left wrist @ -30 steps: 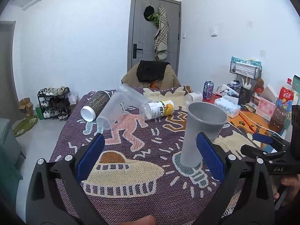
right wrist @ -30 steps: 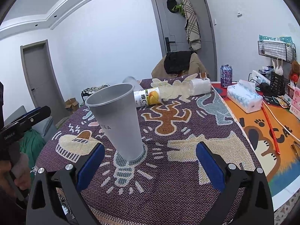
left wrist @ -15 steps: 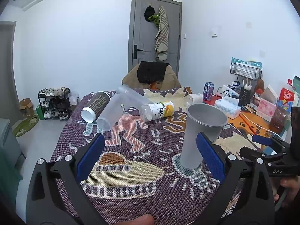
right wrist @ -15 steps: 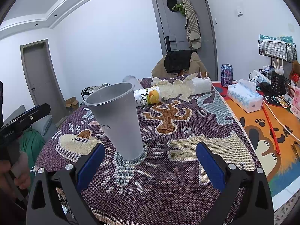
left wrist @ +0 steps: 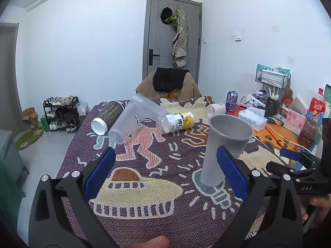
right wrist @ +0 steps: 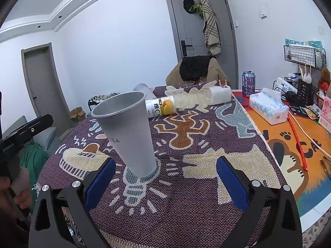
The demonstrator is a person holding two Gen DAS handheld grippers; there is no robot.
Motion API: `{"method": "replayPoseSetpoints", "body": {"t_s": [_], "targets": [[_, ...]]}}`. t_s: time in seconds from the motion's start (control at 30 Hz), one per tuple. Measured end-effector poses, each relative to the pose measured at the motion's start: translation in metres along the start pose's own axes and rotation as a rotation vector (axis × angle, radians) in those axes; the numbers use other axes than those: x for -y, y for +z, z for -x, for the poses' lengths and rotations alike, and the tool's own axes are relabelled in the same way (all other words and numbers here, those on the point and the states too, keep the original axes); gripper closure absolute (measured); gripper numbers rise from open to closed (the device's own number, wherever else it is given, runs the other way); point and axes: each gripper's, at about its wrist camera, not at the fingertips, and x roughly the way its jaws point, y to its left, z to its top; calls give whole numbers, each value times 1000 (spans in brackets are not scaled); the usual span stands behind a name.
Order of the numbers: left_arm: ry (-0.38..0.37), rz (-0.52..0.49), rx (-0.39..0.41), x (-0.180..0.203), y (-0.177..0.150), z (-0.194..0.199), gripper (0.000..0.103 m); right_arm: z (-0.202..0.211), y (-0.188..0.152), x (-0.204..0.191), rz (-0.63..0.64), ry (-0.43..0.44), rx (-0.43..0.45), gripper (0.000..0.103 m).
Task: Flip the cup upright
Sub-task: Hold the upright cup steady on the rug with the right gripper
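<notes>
A tall grey cup stands upright, mouth up, on the patterned cloth. In the right wrist view the cup stands just ahead of my left fingertip. My left gripper is open and empty; the cup is partly behind its right finger. My right gripper is open and empty, a little short of the cup. Neither gripper touches the cup.
A clear cup, a dark can and a yellow-labelled bottle lie on their sides at the far end. A tissue box, a purple can and desk clutter stand to the right. A chair is behind the table.
Almost nothing has moved. Both grippers have stayed open and have drifted very slightly; the grey cup stands in the same place.
</notes>
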Motion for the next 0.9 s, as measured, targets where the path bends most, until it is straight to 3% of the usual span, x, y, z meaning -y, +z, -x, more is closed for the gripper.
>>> {"method": "replayPoseSetpoints", "body": {"t_s": [0.9], "targets": [[3,-34,14,7,0,7,6,1,-1,-1,-1,2,-8,8]]}}
